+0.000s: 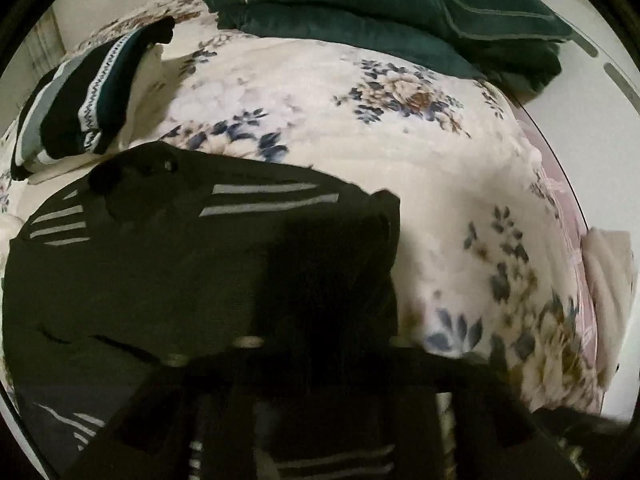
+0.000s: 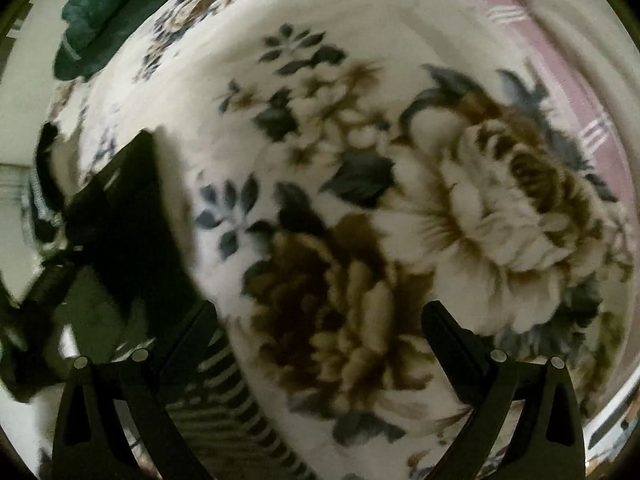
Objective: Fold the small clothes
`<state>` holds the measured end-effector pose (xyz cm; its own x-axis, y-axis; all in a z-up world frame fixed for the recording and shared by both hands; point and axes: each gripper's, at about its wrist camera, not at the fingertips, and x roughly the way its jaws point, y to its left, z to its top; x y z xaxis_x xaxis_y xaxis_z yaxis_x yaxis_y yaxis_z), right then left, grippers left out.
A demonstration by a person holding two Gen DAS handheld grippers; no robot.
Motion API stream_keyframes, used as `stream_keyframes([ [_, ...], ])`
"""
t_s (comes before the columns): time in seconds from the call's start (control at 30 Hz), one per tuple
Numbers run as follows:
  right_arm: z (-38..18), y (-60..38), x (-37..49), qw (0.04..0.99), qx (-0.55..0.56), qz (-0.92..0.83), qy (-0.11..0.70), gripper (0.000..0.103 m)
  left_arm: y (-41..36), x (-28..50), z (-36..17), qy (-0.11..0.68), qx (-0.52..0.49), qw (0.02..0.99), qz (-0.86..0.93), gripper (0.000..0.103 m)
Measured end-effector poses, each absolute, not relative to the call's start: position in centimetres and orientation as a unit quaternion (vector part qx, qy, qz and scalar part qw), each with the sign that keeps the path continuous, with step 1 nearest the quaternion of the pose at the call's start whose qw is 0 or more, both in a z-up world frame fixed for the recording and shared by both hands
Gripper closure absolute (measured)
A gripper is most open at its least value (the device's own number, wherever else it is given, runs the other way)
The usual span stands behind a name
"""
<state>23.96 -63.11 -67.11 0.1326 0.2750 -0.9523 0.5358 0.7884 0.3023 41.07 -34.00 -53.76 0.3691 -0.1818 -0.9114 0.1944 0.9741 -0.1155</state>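
- Both grippers pitched steeply down over floral bed.
- Right gripper: fingers spread, empty.
- Left gripper: too dark, fingers unreadable, over black striped garment.

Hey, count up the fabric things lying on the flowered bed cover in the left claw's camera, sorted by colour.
Dark green: 1, folded blanket pile
Black with grey stripes: 1, garment
Black with teal and white bands: 1, folded garment
White: 1, cloth at the right edge
Total: 4
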Motion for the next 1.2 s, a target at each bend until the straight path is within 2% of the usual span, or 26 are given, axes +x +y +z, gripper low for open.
stream_keyframes([
  [0.03,-66.9,-63.2,24.1,0.684,0.315,-0.079,0.653,0.004,-33.2,40.2,-53.7,0.552,0.013,0.827,-0.104,0.031],
  [0.07,-66.5,-63.0,24.0,0.686,0.317,-0.066,0.652,0.011,-32.0,39.0,-53.8,0.556,0.018,0.826,-0.090,0.022],
  [0.1,-66.1,-62.7,24.2,0.688,0.317,-0.053,0.650,0.034,-30.8,37.6,-54.1,0.558,0.019,0.826,-0.083,0.022],
  [0.13,-65.7,-62.1,24.7,0.688,0.315,-0.036,0.653,0.053,-28.9,36.0,-54.4,0.562,0.024,0.825,-0.062,0.022],
  [0.3,-64.2,-57.8,28.6,0.692,0.301,0.030,0.656,0.052,-18.1,29.5,-57.6,0.606,0.032,0.792,0.072,0.022],
  [0.37,-64.1,-55.8,31.4,0.690,0.299,0.051,0.657,0.044,-13.5,27.6,-59.4,0.626,0.020,0.770,0.124,0.022],
  [0.4,-64.1,-54.7,32.9,0.693,0.293,0.059,0.656,0.034,-10.5,26.6,-60.3,0.635,-0.004,0.759,0.147,0.021],
  [0.47,-64.5,-52.6,35.6,0.708,0.274,0.066,0.647,0.033,-7.0,25.5,-60.5,0.626,-0.059,0.761,0.159,0.005],
  [0.57,-66.4,-50.3,38.4,0.704,0.266,0.068,0.655,0.033,-4.9,25.3,-60.9,0.621,-0.104,0.761,0.157,0.000],
  [0.6,-67.5,-49.7,39.2,0.693,0.277,0.074,0.661,0.044,-4.7,25.5,-61.3,0.624,-0.113,0.758,0.153,0.000],
  [0.63,-68.3,-49.1,39.7,0.684,0.292,0.079,0.664,0.093,-4.6,25.6,-61.6,0.627,-0.113,0.756,0.152,0.000],
  [0.67,-69.2,-48.4,40.2,0.678,0.299,0.071,0.668,0.097,-4.6,25.7,-61.8,0.629,-0.112,0.754,0.153,0.000],
  [0.87,-65.2,-51.0,37.2,0.707,0.314,0.017,0.634,0.098,-3.9,26.6,-59.8,0.622,-0.138,0.755,0.155,0.000],
  [1.1,-69.7,-52.3,36.1,0.635,0.251,-0.022,0.730,0.096,0.9,29.0,-56.4,0.556,-0.222,0.781,0.181,0.000],
  [1.17,-68.5,-52.3,36.5,0.659,0.226,-0.036,0.717,0.089,2.7,30.1,-56.5,0.540,-0.259,0.779,0.184,0.000],
  [1.2,-67.7,-52.1,36.8,0.673,0.225,-0.041,0.703,0.074,3.6,30.4,-56.7,0.528,-0.286,0.779,0.182,0.000],
])
